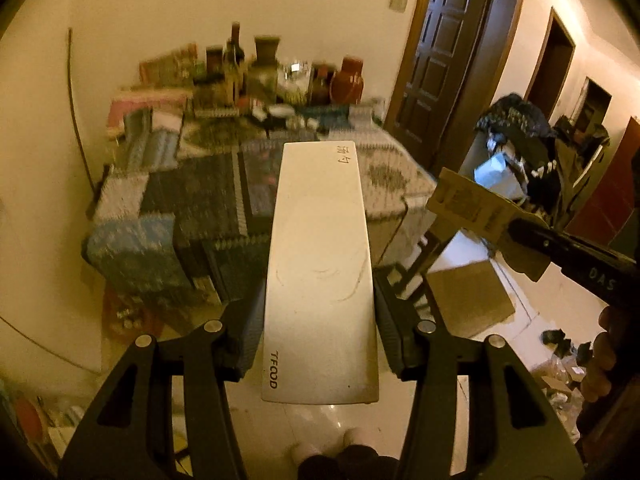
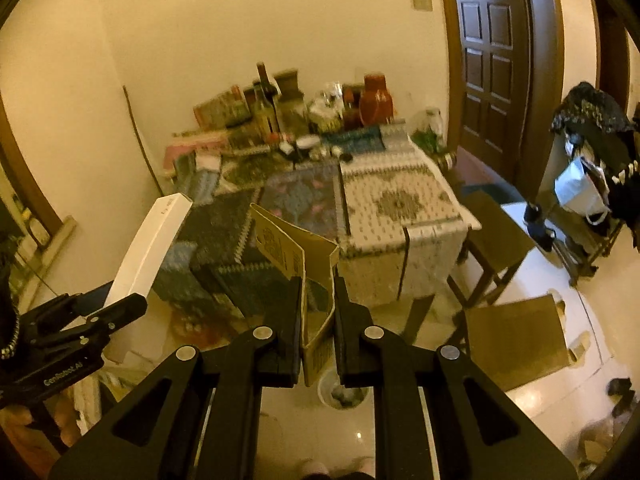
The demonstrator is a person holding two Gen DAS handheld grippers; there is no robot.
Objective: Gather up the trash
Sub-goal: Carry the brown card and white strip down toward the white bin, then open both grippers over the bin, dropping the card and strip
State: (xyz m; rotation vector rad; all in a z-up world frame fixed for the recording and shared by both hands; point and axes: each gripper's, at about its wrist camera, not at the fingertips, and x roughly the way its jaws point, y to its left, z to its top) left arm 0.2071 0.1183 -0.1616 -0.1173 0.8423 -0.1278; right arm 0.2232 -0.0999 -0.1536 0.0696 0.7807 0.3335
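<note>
Bench (image 2: 404, 204), draped in patterned woven cloth, is lying ahead of both claws. The left claw (image 1: 316, 328) is pinching a long, smooth white box (image 1: 320, 264) by its sides, which risks sliding out. The right claw (image 2: 318, 320) is squeezing a thin brown cardboard carton (image 2: 308, 264), crumpling it, above a small bin (image 2: 342, 390).

Bottles (image 1: 248, 68) on the far table (image 1: 192, 200) are motion-blurred, labels unreadable.
</note>
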